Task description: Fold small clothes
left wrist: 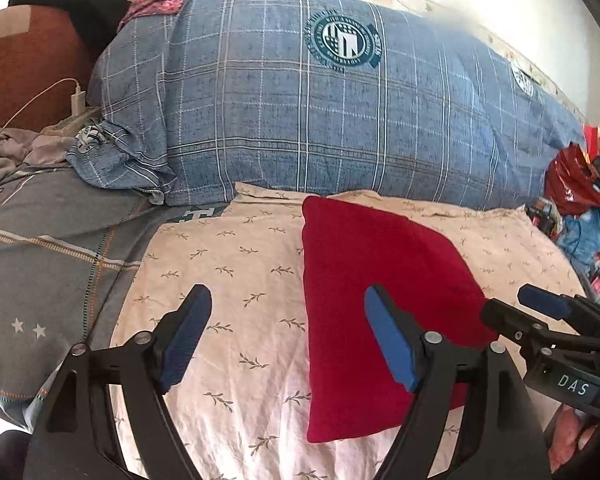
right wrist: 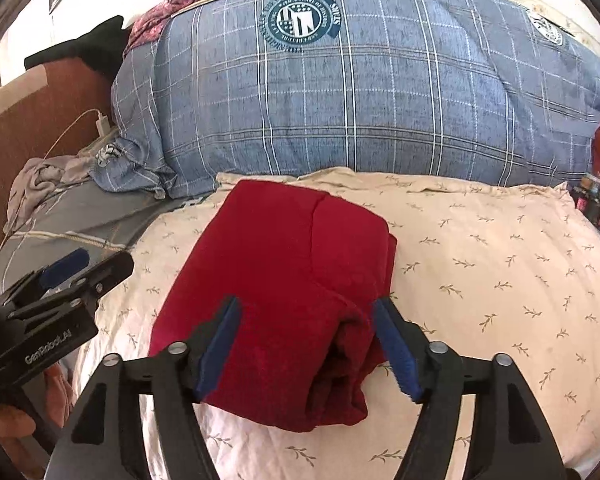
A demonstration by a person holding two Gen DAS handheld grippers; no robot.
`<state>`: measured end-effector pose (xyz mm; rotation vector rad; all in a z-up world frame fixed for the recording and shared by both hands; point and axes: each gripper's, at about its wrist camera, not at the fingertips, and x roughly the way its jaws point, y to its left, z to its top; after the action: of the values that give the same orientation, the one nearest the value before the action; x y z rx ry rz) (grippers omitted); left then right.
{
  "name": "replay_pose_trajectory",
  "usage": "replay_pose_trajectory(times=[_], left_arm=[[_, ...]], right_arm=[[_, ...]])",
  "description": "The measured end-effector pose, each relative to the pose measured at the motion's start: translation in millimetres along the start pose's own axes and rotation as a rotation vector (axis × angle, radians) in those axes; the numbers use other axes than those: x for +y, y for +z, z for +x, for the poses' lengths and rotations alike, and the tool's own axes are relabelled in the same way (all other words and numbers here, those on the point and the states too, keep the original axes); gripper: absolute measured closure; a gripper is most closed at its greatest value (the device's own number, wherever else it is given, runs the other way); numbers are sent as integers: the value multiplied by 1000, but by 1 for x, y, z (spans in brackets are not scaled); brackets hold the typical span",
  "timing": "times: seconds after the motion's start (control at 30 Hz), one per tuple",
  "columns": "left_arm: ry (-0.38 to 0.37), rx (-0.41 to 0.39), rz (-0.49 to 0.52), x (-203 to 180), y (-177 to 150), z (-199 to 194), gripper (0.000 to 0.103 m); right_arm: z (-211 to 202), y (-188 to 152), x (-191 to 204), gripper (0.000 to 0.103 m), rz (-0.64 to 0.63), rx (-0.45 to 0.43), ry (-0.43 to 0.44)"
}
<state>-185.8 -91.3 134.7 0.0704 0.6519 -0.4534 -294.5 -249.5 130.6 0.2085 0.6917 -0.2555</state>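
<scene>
From the left wrist view, the left gripper (left wrist: 288,336) hangs over the bed with its jaws spread wide and nothing between the pads. Its left pad sits above the cream leaf-print sheet (left wrist: 228,264); its right pad overlaps the near left edge of the red garment (left wrist: 376,264). The garment lies folded flat on the sheet, mostly to the right of the jaws. At the right edge, the right gripper (left wrist: 540,308) pokes in across the garment's far right side. Behind it all, a big blue plaid duvet (left wrist: 300,120) is bunched along the back of the bed.

Over to the right wrist view: the right gripper (right wrist: 306,344) is released, jaws apart, and the red garment (right wrist: 284,264) lies straight ahead between them. The thick folded end of the bundle sits in the gap, and the pads flank it without pressing. The left gripper (right wrist: 66,276) shows at the left edge, beside the garment and clear of it. The sheet (right wrist: 480,260) spreads bare to the right, the duvet (right wrist: 360,92) heaped beyond.
</scene>
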Motion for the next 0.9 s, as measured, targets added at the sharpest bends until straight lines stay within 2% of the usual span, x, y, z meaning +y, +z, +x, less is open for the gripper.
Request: replay_pose_trajectory(times=[0.37, 0.9], left_arm=[[10, -24, -4, 0, 1, -9, 22], [34, -25, 12, 1, 0, -7, 22]], right_arm=[[-2, 0, 6, 22, 6, -14, -9], [4, -3, 13, 21, -3, 2, -5]])
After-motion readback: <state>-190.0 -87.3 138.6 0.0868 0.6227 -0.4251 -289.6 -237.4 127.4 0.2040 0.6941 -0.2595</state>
